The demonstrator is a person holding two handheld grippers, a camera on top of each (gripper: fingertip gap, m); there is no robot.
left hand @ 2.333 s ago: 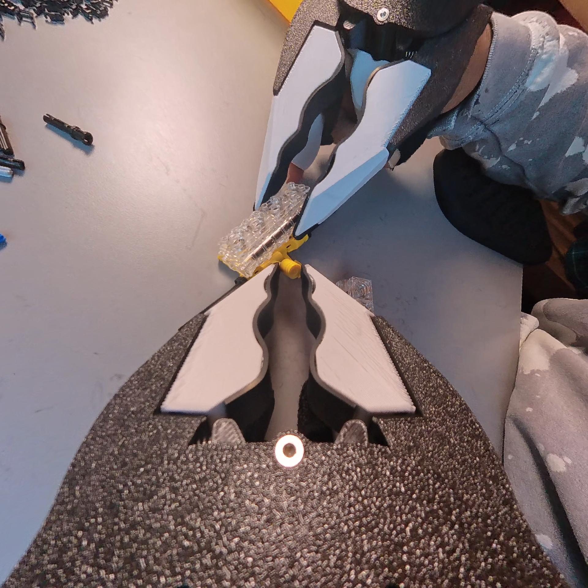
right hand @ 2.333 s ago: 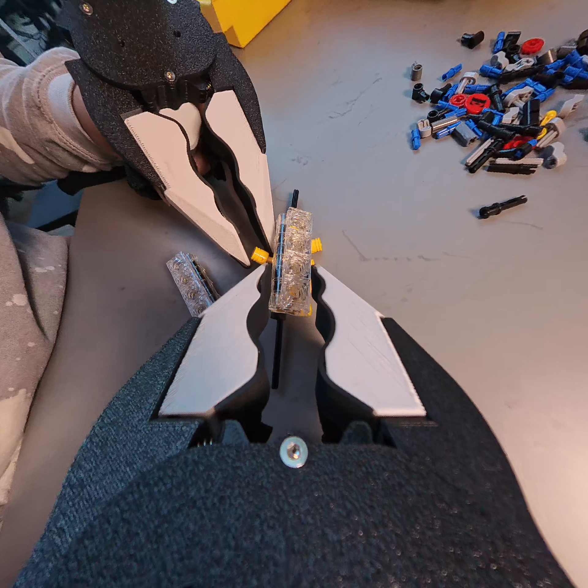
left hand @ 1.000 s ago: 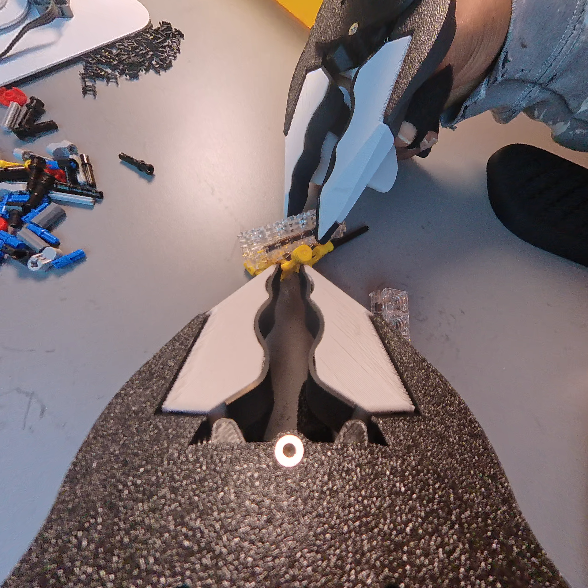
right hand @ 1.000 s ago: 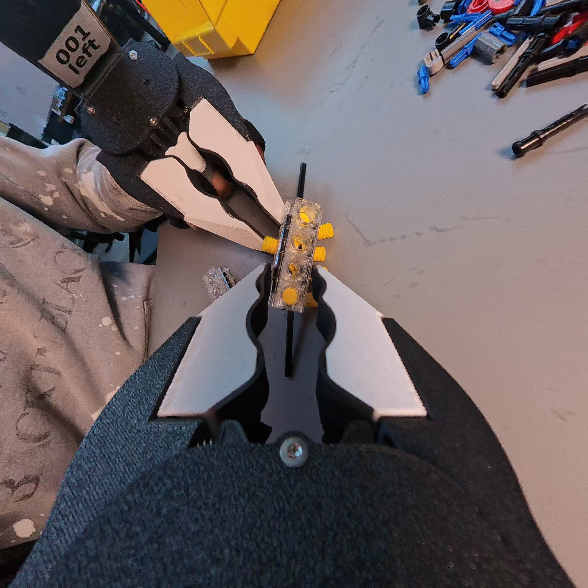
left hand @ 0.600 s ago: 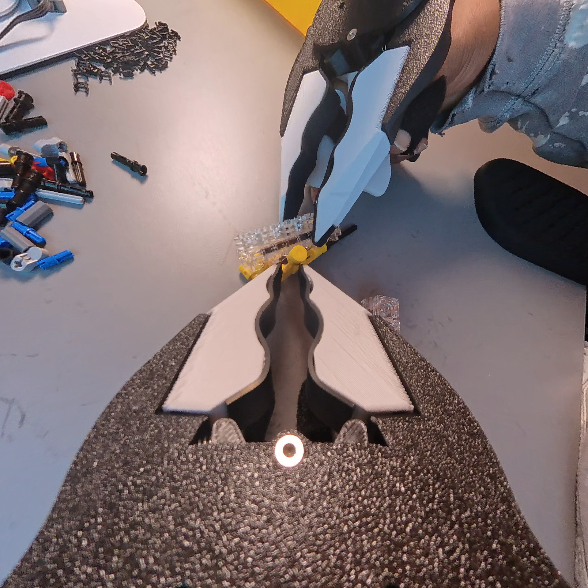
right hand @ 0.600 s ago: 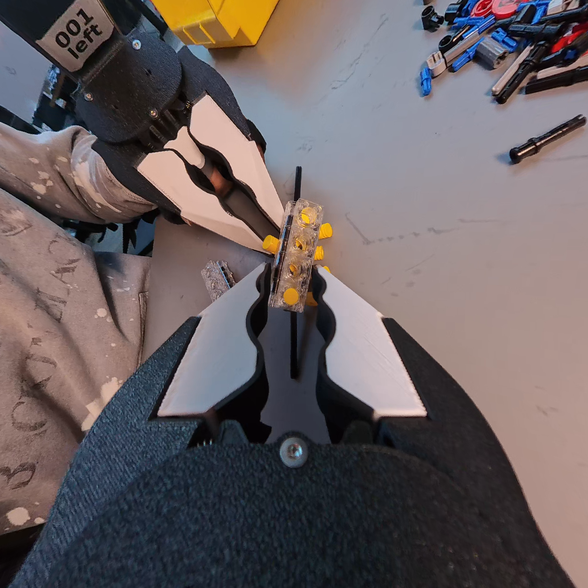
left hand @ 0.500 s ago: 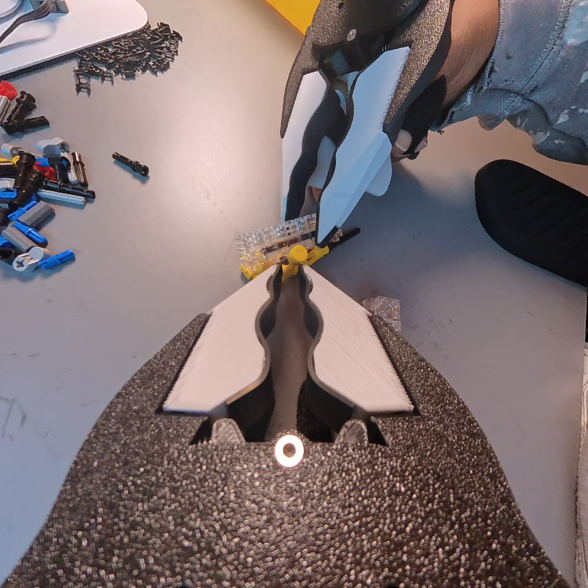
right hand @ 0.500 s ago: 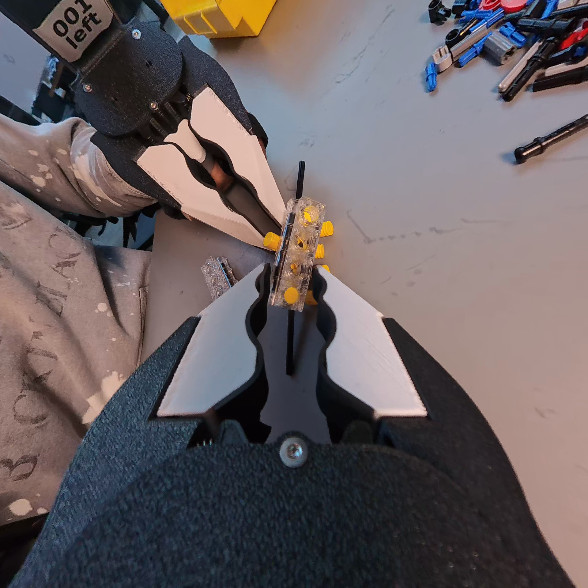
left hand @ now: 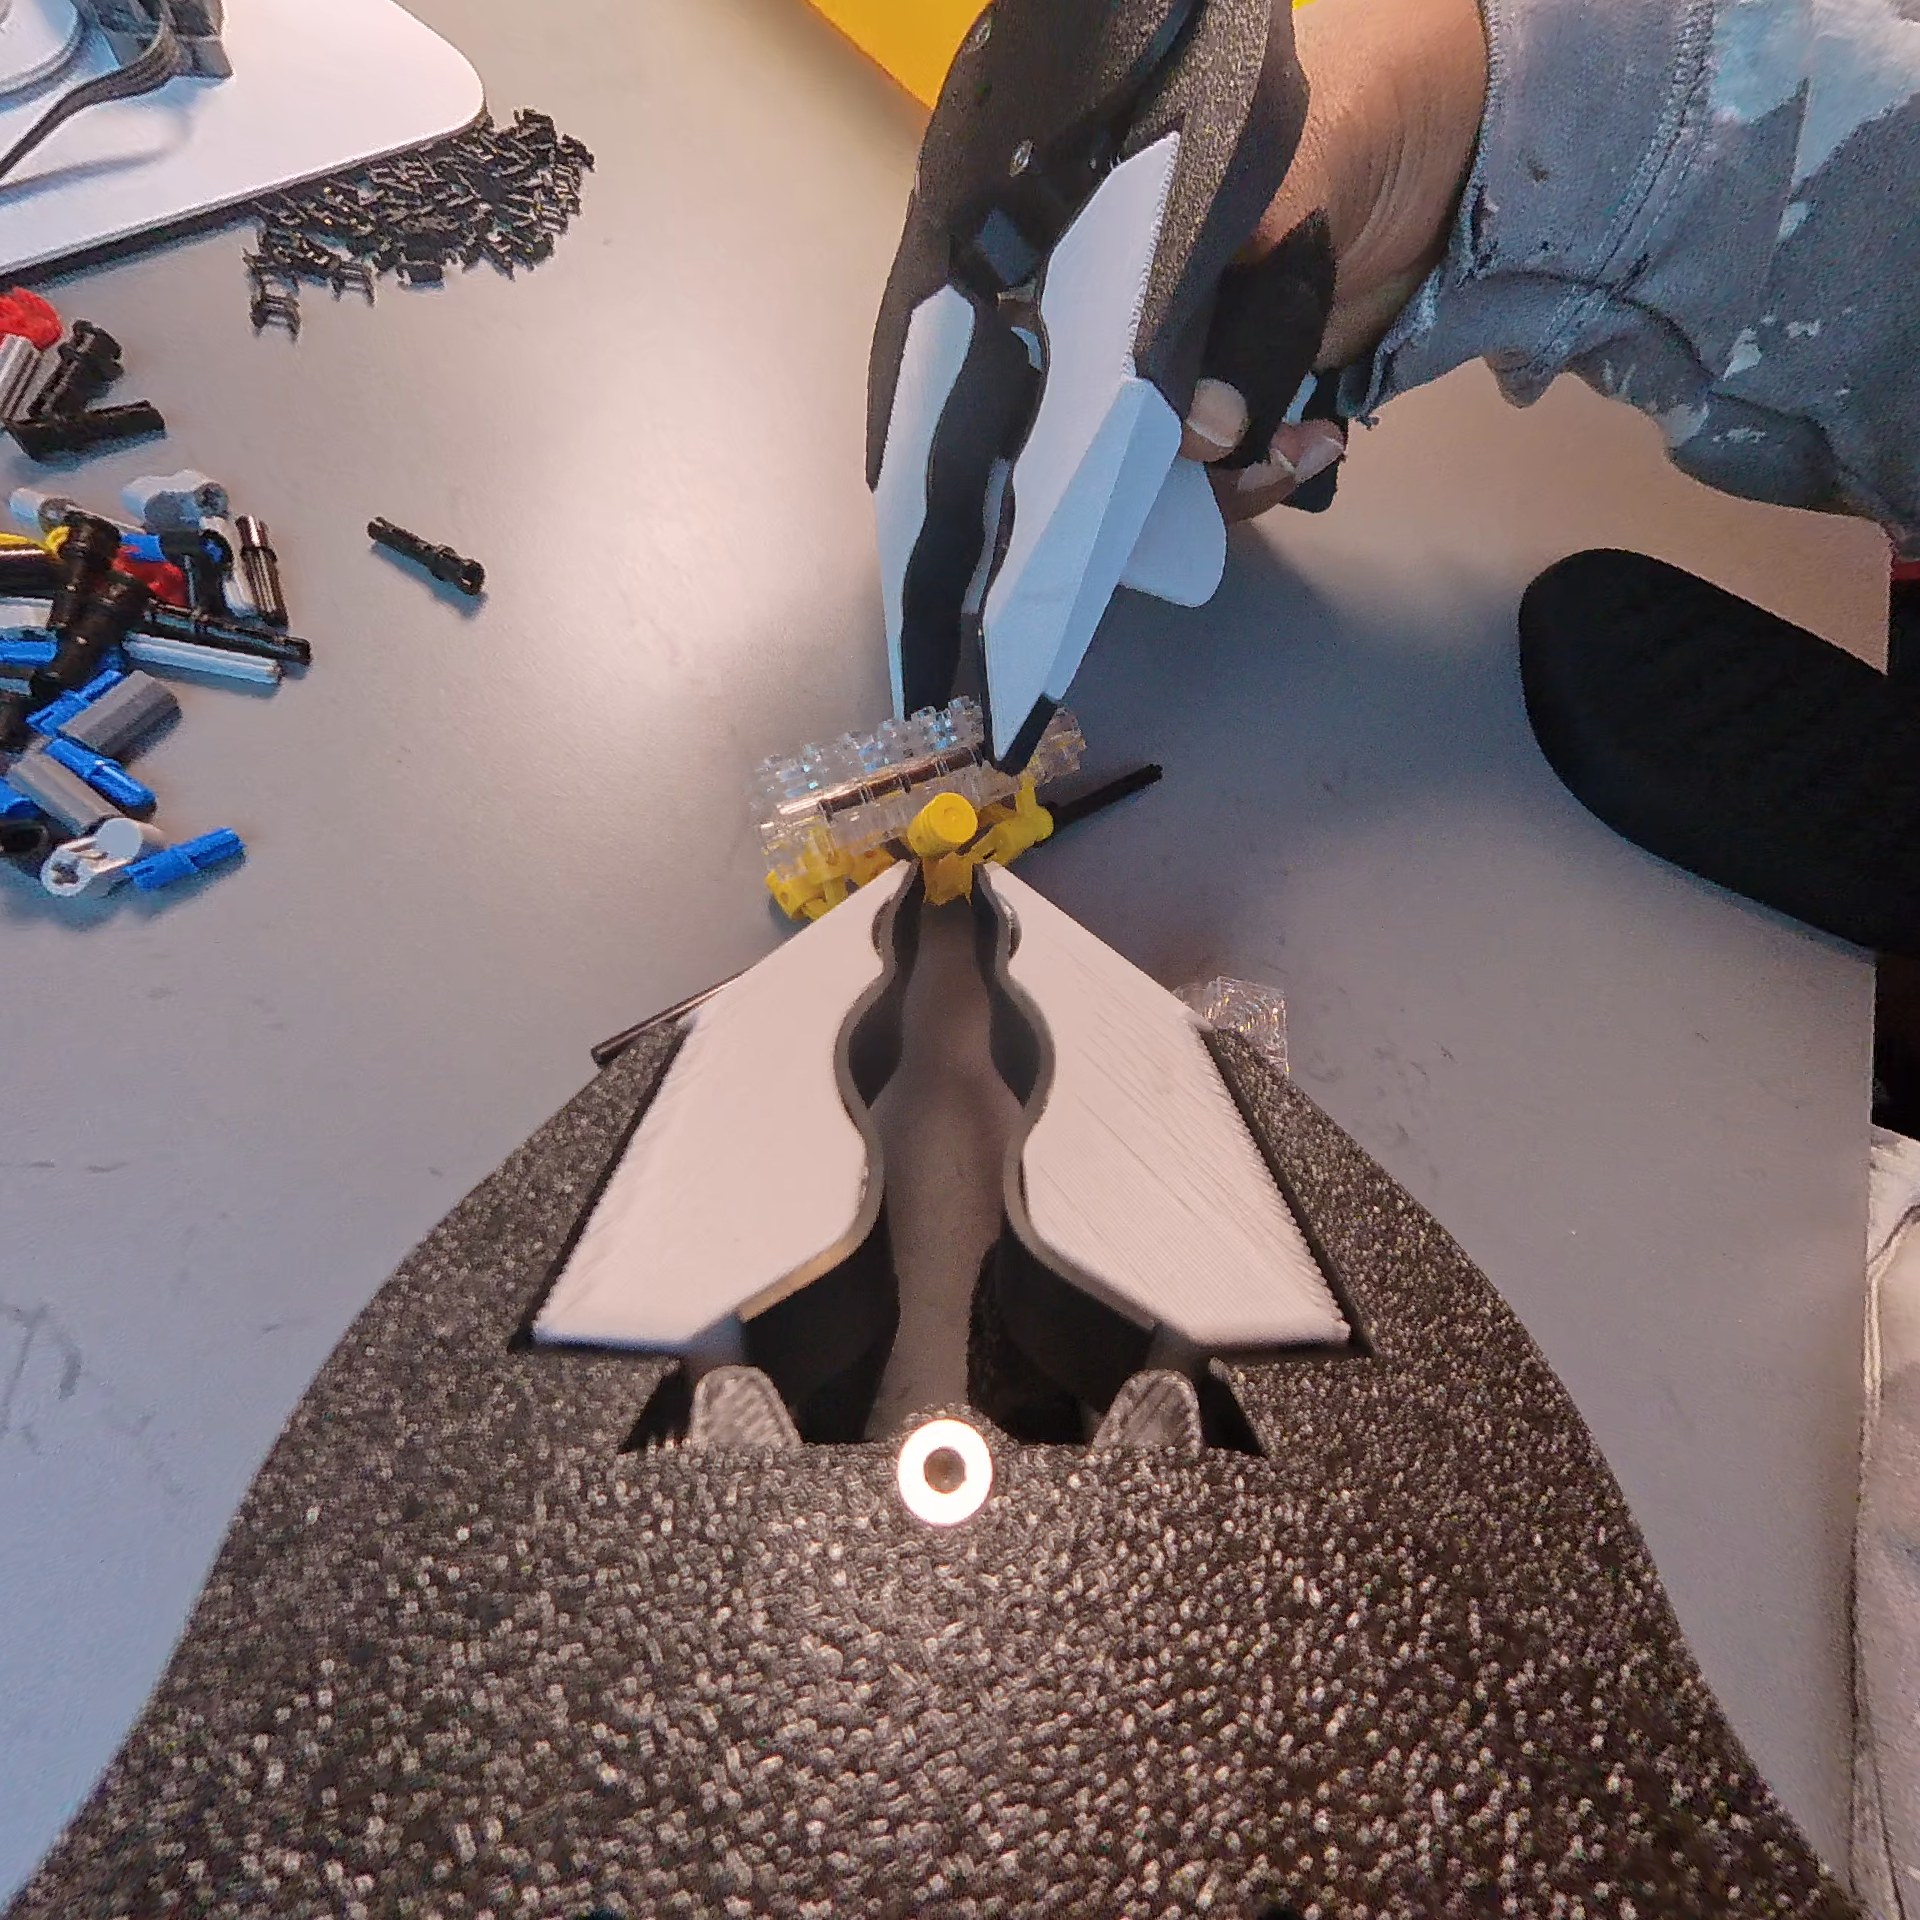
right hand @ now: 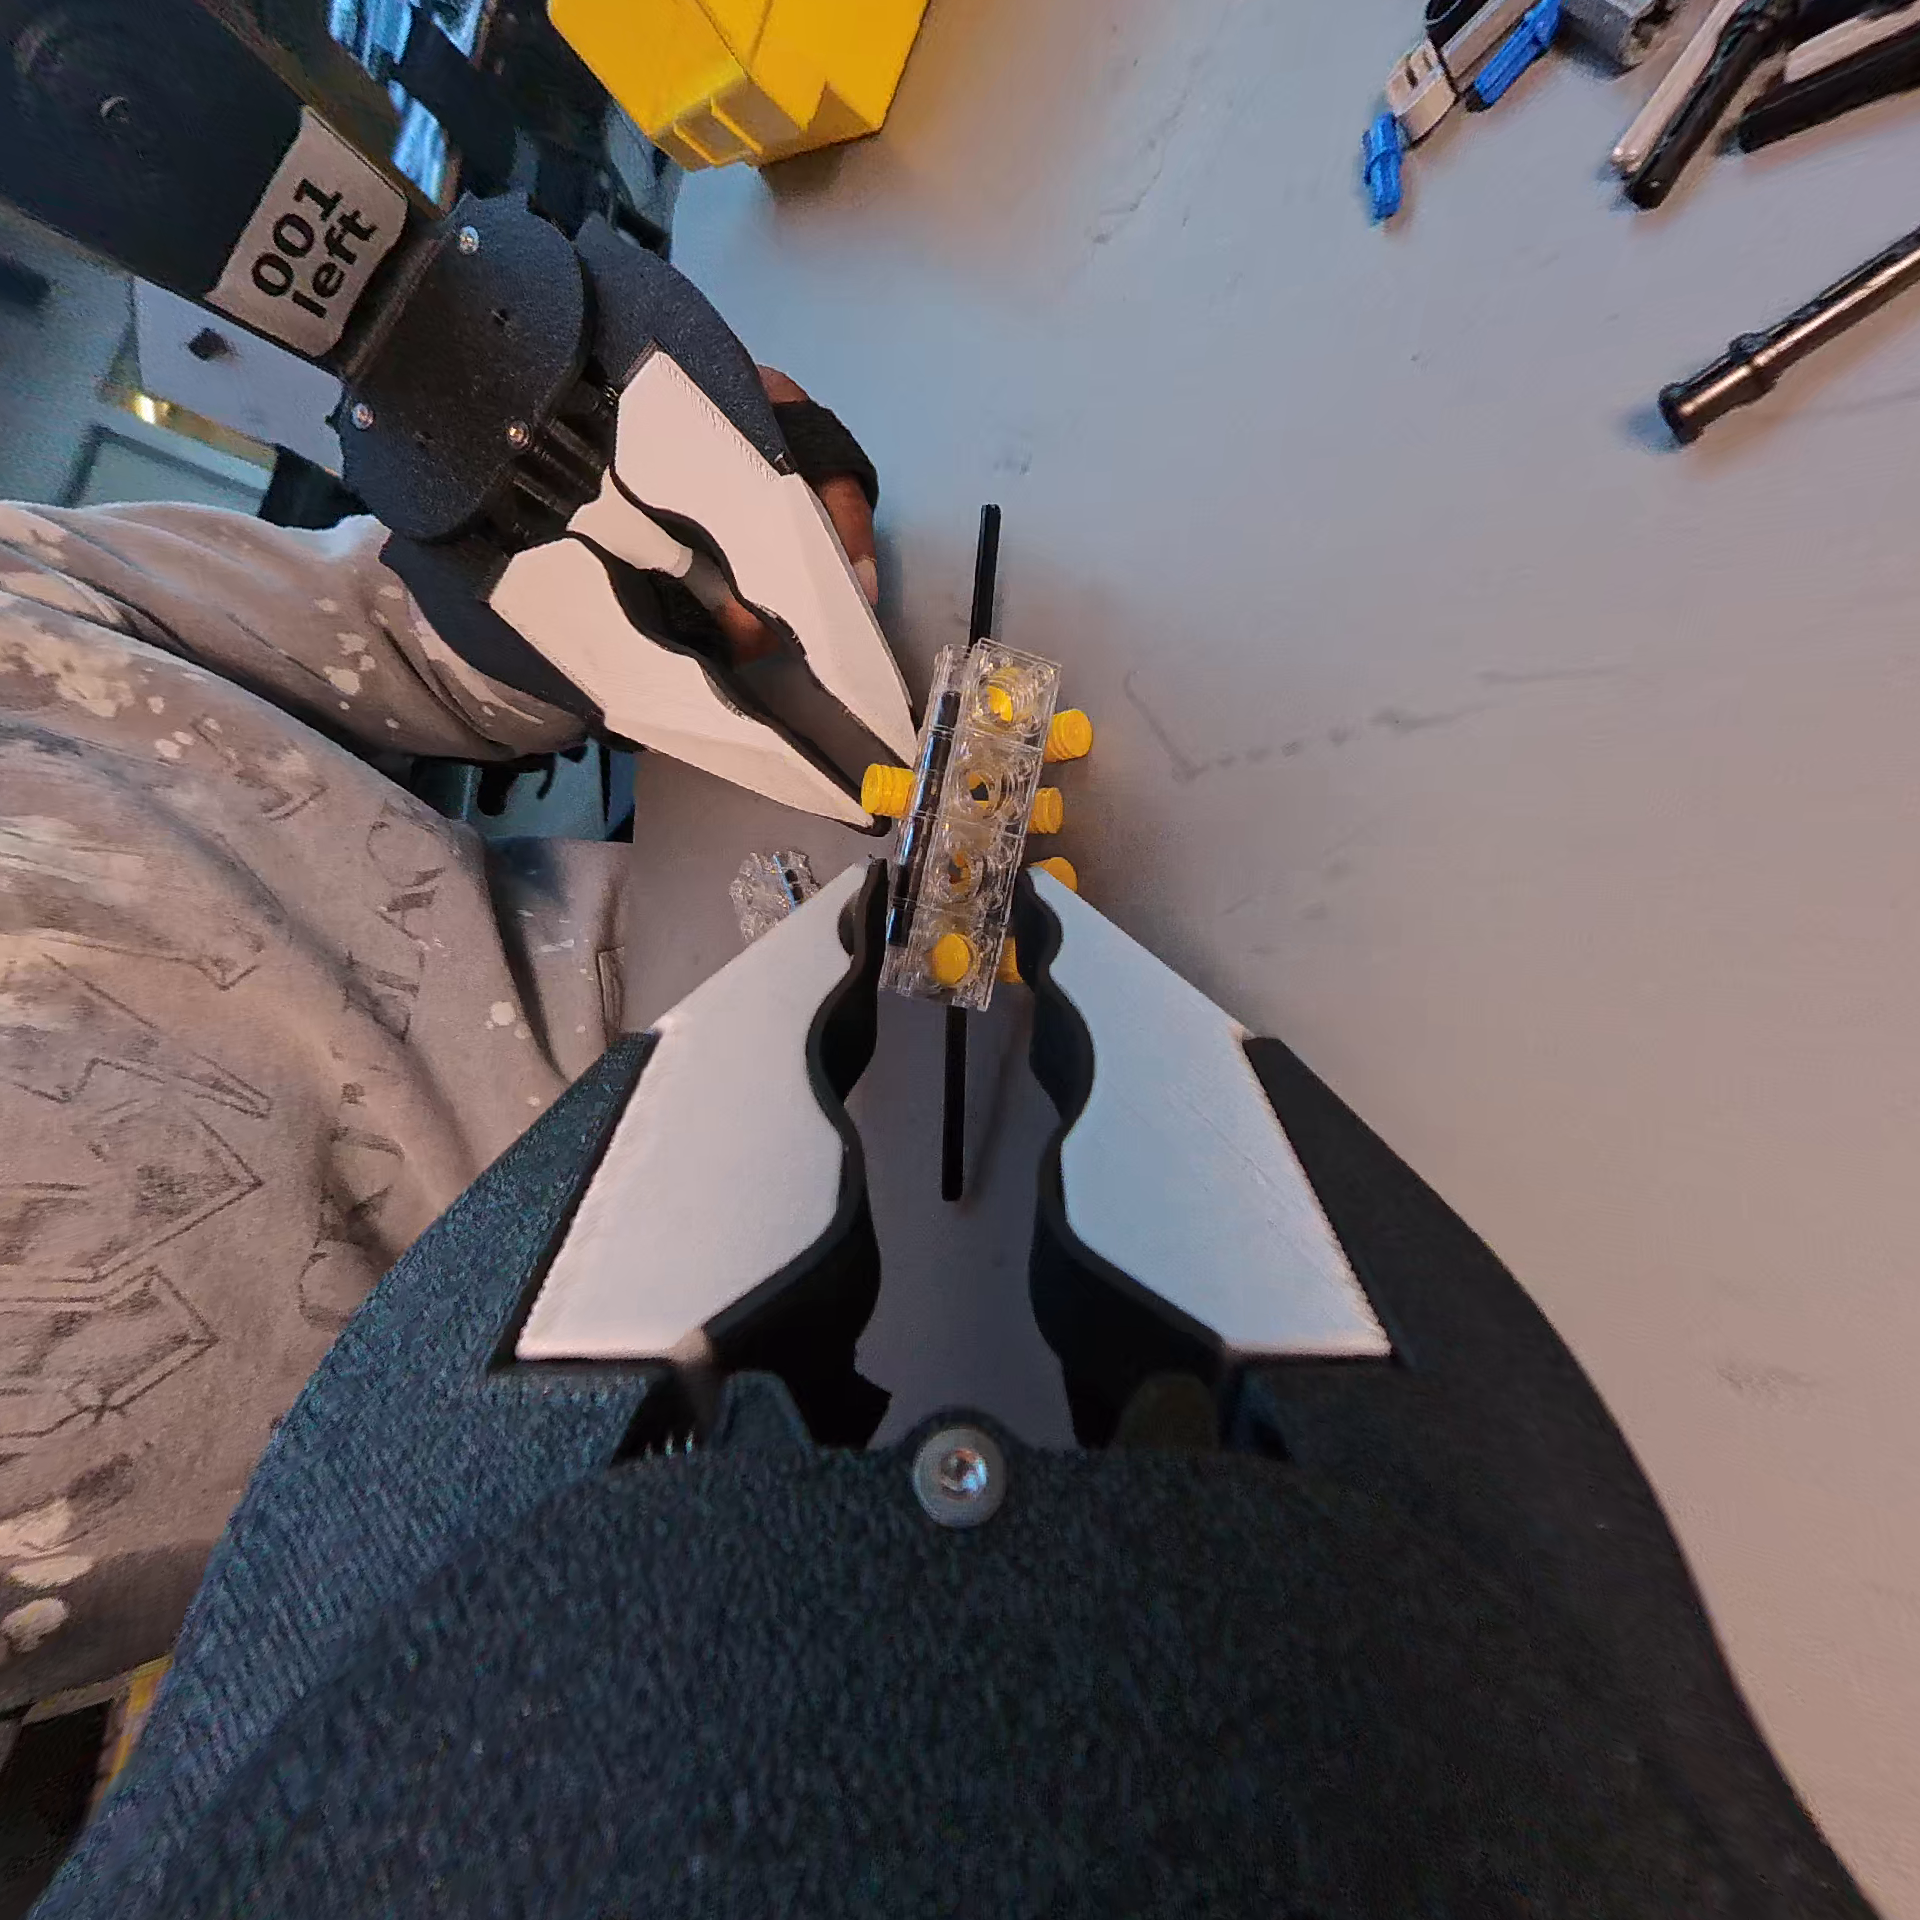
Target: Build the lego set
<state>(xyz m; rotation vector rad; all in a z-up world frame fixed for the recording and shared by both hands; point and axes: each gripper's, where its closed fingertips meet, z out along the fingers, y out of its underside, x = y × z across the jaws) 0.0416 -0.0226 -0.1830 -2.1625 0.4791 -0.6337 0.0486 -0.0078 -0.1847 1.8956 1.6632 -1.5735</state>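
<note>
A clear-brick assembly (left hand: 883, 774) with yellow pins and a long black axle (right hand: 983, 582) through it is held between both grippers, low over the grey table (left hand: 520, 1039). My right gripper (right hand: 945, 899) is shut on the assembly's near end (right hand: 971, 831). In the left wrist view the right gripper (left hand: 971, 727) comes down from above. My left gripper (left hand: 945, 883) is shut on a yellow pin (left hand: 940, 826) sticking out of the assembly's side. In the right wrist view the left gripper (right hand: 888, 790) comes in from the left. A loose clear brick (left hand: 1242, 1013) lies beside it.
A pile of blue, black, grey and red parts (left hand: 94, 644) lies at the left, with a lone black pin (left hand: 426, 556) and a heap of small black links (left hand: 416, 218) beyond. A yellow box (right hand: 769, 62) stands at the back. A black pad (left hand: 1714, 748) lies at the table's right edge. My two grippers' fingertips are within a few centimetres of each other.
Since the earliest frames the assembly has been turned so its yellow pins face sideways. In the last second both grippers keep their hold, with only small shifts.
</note>
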